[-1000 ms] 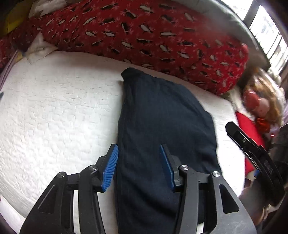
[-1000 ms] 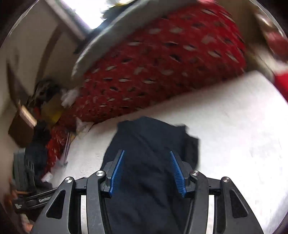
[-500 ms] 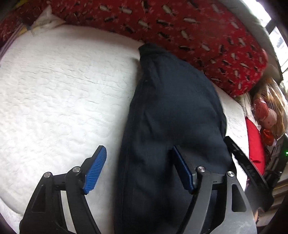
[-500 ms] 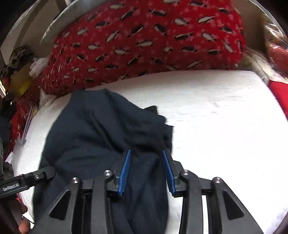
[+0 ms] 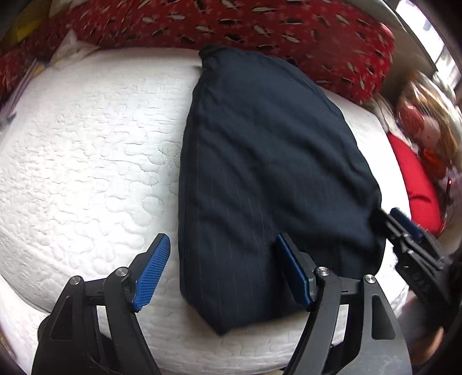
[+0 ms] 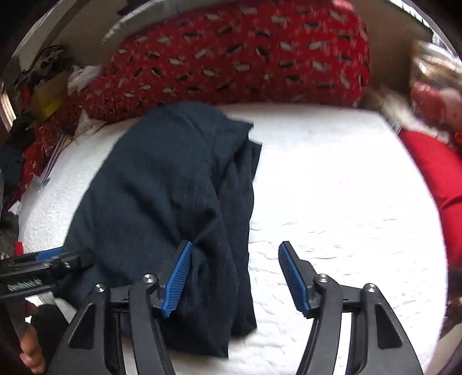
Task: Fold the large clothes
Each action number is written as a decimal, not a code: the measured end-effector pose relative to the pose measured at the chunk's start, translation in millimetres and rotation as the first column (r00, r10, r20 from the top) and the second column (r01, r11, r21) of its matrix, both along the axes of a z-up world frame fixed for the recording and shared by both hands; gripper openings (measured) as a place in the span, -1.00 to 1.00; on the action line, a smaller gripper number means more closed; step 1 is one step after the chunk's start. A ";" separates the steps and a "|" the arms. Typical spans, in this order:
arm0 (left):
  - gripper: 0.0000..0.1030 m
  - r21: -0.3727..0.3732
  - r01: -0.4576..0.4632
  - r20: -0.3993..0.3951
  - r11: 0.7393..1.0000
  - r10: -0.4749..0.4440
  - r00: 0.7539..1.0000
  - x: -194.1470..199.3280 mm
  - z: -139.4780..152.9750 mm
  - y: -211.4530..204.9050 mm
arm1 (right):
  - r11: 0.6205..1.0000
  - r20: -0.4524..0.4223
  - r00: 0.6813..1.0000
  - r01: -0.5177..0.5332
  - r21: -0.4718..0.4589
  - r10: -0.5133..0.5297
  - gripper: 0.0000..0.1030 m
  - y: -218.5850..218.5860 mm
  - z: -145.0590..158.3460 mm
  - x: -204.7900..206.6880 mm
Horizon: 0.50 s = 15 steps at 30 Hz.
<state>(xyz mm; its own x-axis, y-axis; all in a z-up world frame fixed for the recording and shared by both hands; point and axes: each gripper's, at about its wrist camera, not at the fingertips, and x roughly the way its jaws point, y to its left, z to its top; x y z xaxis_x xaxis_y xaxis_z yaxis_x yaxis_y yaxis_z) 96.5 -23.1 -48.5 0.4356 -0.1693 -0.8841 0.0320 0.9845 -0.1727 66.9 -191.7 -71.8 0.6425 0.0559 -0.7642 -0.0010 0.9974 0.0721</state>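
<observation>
I have both grippers, left [image 5: 222, 271] and right [image 6: 234, 274], spread with nothing pinched, the right just opening, leaving the folded trousers [image 5: 260, 178] flat on the bed [image 5: 86, 161].

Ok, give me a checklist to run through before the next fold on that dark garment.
1. Dark garment lies flat on the white mattress: ok, though its right edge is bunched in layers in the right wrist view.
2. Left gripper open: ok, its jaws straddle the garment's near left edge without pressing on it.
3. Right gripper open: ok, its jaws have just been opening; cloth lies between them, not pinched.
4. Bare mattress to fold onto: ok, on both sides of the garment.
5. Red patterned pillow off the garment: cannot tell, the far end lies right against it.
</observation>
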 end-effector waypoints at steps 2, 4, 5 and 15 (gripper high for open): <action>0.46 -0.001 -0.003 -0.010 1.000 0.003 1.000 -6.3 -3.9 1.0 | 1.000 0.003 1.000 -0.012 -0.011 0.012 0.40 0.7 1.0 -10.9; 0.46 -0.014 -0.008 -0.032 1.000 0.008 0.999 -7.6 -8.9 3.2 | 0.997 -0.048 0.999 0.018 -0.069 -0.022 0.46 -1.8 -14.0 -12.7; 0.46 -0.020 -0.010 -0.046 1.000 0.009 0.999 -9.8 -10.9 4.3 | 0.995 -0.078 0.996 0.031 -0.093 -0.038 0.45 -4.7 -22.7 -11.5; 0.46 0.002 -0.022 0.038 1.000 0.022 0.999 -25.4 18.3 11.3 | 0.981 0.000 0.985 0.171 0.095 -0.172 0.40 -43.6 -0.4 -31.2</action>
<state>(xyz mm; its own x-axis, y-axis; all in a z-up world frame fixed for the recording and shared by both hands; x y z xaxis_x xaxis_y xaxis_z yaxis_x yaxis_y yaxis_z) 71.1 -11.8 -30.1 0.4724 -0.1569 -0.8673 0.0168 0.9854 -0.1692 35.8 -235.3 -72.3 0.6548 0.0163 -0.7556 0.1682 0.9715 0.1668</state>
